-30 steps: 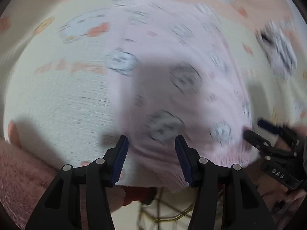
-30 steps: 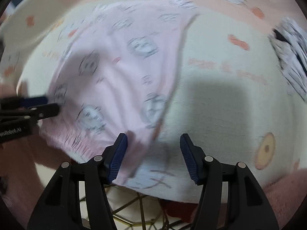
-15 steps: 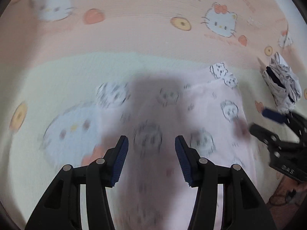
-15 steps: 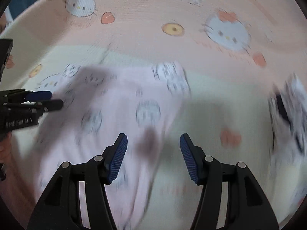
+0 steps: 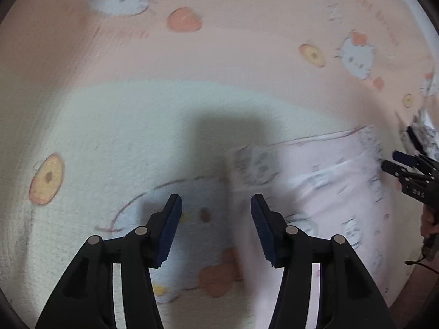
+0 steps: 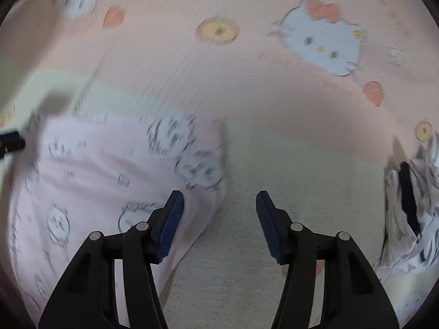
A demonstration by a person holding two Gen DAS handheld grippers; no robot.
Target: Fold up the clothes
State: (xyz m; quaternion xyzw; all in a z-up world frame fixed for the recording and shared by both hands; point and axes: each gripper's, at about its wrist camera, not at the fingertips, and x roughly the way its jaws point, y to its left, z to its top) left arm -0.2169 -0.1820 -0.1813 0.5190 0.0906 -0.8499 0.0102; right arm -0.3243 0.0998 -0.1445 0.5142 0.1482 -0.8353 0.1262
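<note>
left gripper and right gripper, jaws apart and empty, over the blanket. the pink garment lies between them, inward of each. to fold well, each should pinch a far corner squarely before lifting.

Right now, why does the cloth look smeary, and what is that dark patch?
Left wrist view: motion blur smears the pink garment; the dark block on the blanket is a shadow. Right wrist view: prints streak too, and the fisheye lens bows the edges.
</note>
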